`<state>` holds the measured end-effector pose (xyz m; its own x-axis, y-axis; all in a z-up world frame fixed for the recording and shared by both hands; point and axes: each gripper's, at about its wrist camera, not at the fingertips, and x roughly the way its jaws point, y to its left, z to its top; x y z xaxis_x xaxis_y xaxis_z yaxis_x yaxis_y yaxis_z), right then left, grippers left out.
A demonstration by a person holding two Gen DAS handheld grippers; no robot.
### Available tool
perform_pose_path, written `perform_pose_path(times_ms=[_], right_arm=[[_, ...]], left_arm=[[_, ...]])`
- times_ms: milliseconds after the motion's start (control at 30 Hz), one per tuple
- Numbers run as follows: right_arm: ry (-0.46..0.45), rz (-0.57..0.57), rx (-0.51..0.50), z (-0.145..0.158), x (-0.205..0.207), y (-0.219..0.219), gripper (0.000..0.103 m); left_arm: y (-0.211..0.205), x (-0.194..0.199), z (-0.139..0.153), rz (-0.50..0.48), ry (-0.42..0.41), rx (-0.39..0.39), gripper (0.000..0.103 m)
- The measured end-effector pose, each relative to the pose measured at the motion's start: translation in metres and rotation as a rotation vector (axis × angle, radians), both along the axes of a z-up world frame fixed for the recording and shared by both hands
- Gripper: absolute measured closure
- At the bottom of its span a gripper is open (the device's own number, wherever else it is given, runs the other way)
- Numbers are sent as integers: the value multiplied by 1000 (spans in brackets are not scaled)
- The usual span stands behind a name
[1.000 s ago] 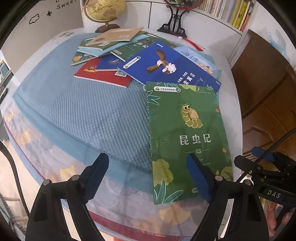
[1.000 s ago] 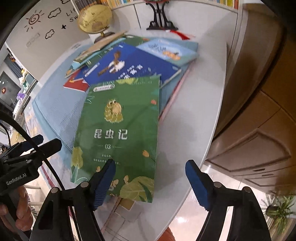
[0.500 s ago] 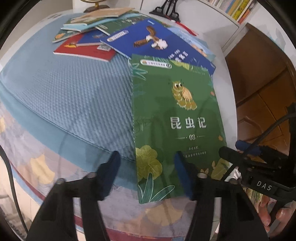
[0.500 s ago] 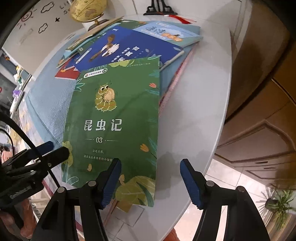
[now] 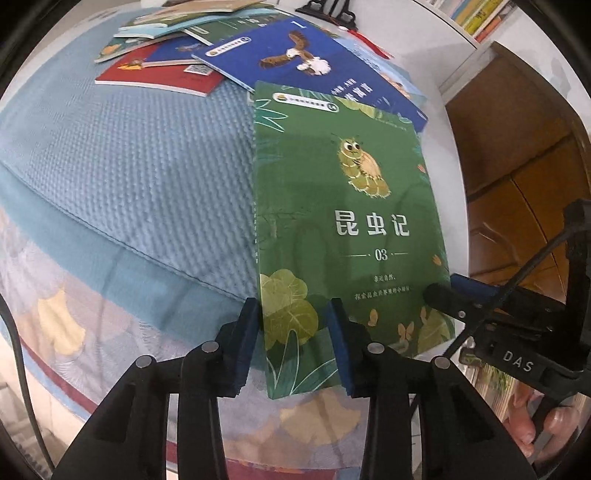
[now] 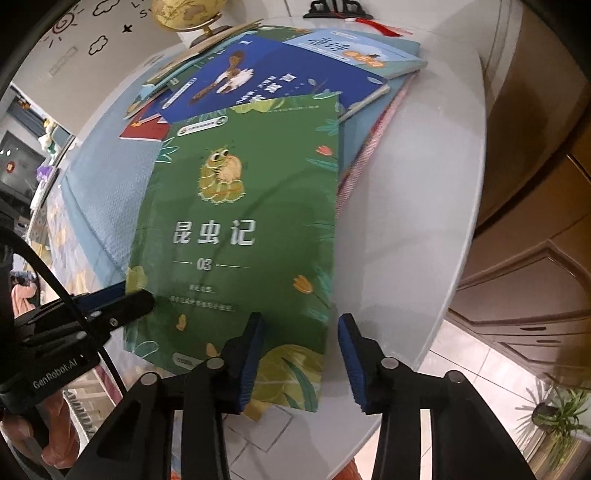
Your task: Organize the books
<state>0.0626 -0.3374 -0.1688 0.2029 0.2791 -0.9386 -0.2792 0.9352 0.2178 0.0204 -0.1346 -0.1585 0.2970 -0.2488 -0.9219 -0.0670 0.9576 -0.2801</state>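
Note:
A green book with a caterpillar on its cover (image 5: 347, 206) lies on the round table, its near end over the table's edge; it also shows in the right wrist view (image 6: 240, 240). My left gripper (image 5: 293, 325) straddles the book's near left corner, jaws narrowed but apart. My right gripper (image 6: 301, 339) straddles its near right corner, jaws likewise apart. A blue book with an eagle (image 5: 295, 62) lies behind, partly under the green one. Further books are piled beyond: a red one (image 5: 159, 75) and a light blue one (image 6: 354, 51).
A blue quilted cloth (image 5: 129, 158) covers the left of the table; bare white tabletop (image 6: 413, 206) is at the right. A globe (image 6: 184, 11) and a black stand (image 6: 336, 7) are at the far edge. Brown cabinets (image 5: 524, 147) stand to the right.
Both grippers have moved forward to the green book's near corners and their jaws have narrowed around them. The book has stayed in place.

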Motion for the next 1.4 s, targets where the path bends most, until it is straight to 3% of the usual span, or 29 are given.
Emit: perform_pose_path(times_ms=[133, 267, 367, 533, 700, 800, 900, 1000, 1067, 1167, 1233, 1300, 1400], right_arm=[[-45, 24, -69, -1, 3, 4, 63], [-23, 27, -34, -6, 8, -8, 63], [-11, 20, -17, -7, 10, -10, 62], [-25, 32, -32, -7, 4, -8, 61], [-33, 27, 3, -10, 3, -12, 60], [-40, 34, 8, -9, 0, -14, 60], [-21, 30, 30, -8, 1, -18, 60], [-18, 22, 90, 6, 0, -22, 60], [-22, 23, 146, 16, 1, -27, 55], [-31, 15, 193, 24, 2, -35, 36], [-3, 10, 234, 20, 3, -40, 34], [64, -19, 346, 10, 4, -48, 34], [110, -50, 423, 1, 2, -60, 34]], left_arm=[[3, -8, 14, -32, -45, -113, 69], [7, -16, 27, -46, -91, -256, 69], [12, -12, 21, 2, -89, -294, 69], [15, -11, 4, 48, -64, -277, 70], [9, -17, -3, 78, -38, -411, 72], [-2, -19, 1, 66, -40, -365, 73], [-10, -15, -4, 90, -20, -310, 92], [-11, -14, -3, 107, -30, -313, 94], [-7, -11, -1, 123, -23, -419, 94], [7, -9, 2, 166, -33, -648, 93], [13, -7, 7, 178, -53, -701, 93], [19, -3, 7, 188, -49, -763, 93], [21, 1, 9, 175, -50, -737, 93]])
